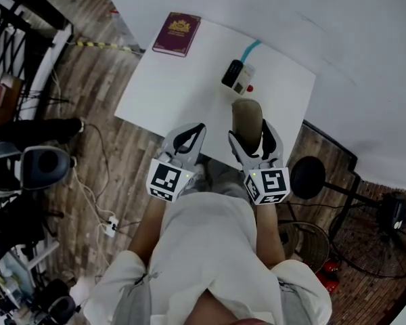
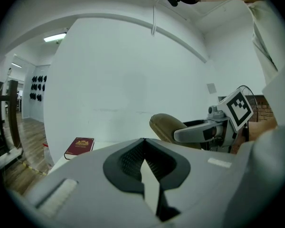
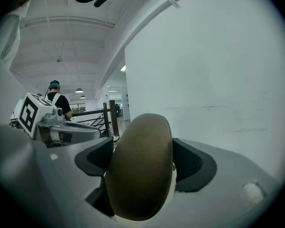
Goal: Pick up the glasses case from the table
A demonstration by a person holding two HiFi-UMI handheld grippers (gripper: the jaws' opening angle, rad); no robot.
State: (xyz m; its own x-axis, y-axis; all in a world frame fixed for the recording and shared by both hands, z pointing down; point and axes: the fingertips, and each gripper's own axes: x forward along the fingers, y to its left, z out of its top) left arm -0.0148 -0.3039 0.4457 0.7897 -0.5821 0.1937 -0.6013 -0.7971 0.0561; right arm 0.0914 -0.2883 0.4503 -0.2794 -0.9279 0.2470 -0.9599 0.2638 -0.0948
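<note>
An olive-brown glasses case (image 1: 247, 122) is clamped between the jaws of my right gripper (image 1: 254, 138), lifted over the near edge of the white table (image 1: 183, 93). In the right gripper view the case (image 3: 141, 165) fills the gap between the two dark pads. My left gripper (image 1: 190, 138) hovers just left of it with jaws shut and nothing held; its own view shows the pads (image 2: 145, 161) meeting, and the case (image 2: 167, 127) in the right gripper beyond.
A maroon booklet (image 1: 177, 34) lies at the table's far left corner. A small black-and-white device (image 1: 237, 76) with a teal strap sits behind the case. A black stool (image 1: 307, 177) stands right of the table; cables and equipment (image 1: 44, 168) crowd the floor left.
</note>
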